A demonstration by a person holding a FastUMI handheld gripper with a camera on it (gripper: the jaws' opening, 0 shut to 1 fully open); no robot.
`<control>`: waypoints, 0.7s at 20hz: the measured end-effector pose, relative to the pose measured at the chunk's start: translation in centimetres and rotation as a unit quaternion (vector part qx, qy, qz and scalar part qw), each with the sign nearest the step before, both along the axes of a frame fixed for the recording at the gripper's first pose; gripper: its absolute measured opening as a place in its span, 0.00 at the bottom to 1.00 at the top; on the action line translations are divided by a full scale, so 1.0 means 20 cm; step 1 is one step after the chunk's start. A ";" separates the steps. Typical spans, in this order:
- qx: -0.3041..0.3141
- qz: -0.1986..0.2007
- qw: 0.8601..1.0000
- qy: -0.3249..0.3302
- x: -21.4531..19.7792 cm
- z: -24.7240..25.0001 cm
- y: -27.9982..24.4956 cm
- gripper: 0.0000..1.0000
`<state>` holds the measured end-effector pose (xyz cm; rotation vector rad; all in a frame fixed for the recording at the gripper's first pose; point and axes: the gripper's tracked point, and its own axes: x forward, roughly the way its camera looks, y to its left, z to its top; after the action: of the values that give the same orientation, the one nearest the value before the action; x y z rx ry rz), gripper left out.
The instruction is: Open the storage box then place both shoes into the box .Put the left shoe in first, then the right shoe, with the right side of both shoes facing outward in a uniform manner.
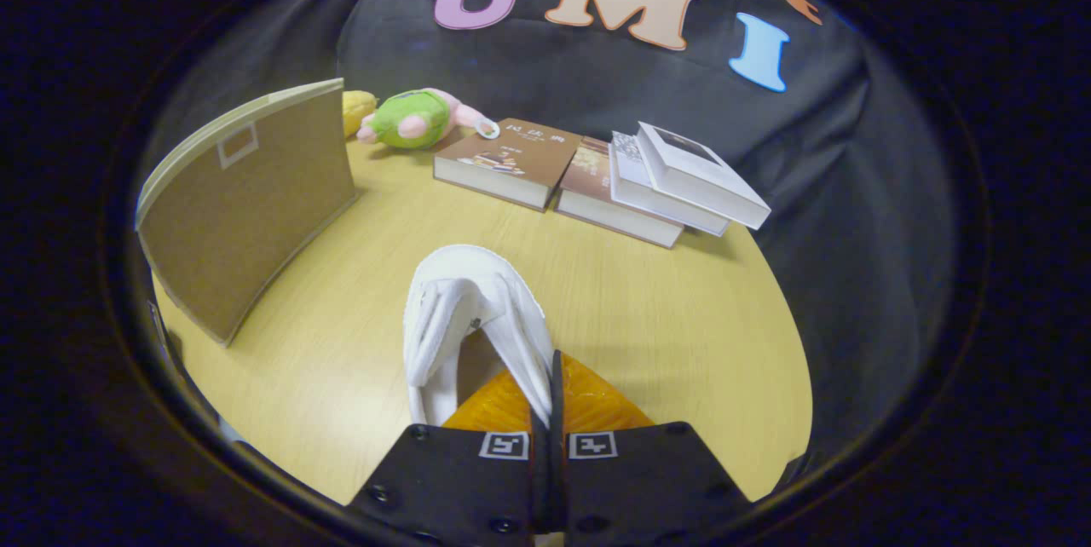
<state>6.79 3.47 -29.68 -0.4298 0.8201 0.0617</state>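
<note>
Jaws: my gripper (545, 411) is closed nearly all the way, fingers pinching the thin right side wall of the white shoe (473, 317) btwn them.
Fingers: black pads w/ orange backing; shoe fabric runs straight into the slit btwn the two.
Shoe: white, soft, opening facing me, toe pointing away; it stands just ahead of my fingers above the table (665, 317). Can't tell if sole touches the wood or hangs clear. Can't tell left or right shoe.
Storage box: brown box (247, 206) w/ a pale lid edge on top, standing on the table's left part, well apart from the shoe; small white-framed window on the face toward me. Looks closed from here.
Beyond shoe: row of books (597, 176) lying flat at the table's far side, the right ones stacked & overlapping.
Far left: green & pink plush toy (418, 117) lying beside the books, a yellow item (358, 108) just behind the box's far corner.
</note>
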 end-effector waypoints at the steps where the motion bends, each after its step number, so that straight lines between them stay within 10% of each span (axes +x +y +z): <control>1: 0.003 0.007 1.000 0.001 -0.01 0.03 0.03 0.03; 14: 0.090 0.106 0.990 -0.031 -0.12 0.66 0.74 0.03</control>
<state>4.30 18.21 -16.47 -0.3446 0.6979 0.3172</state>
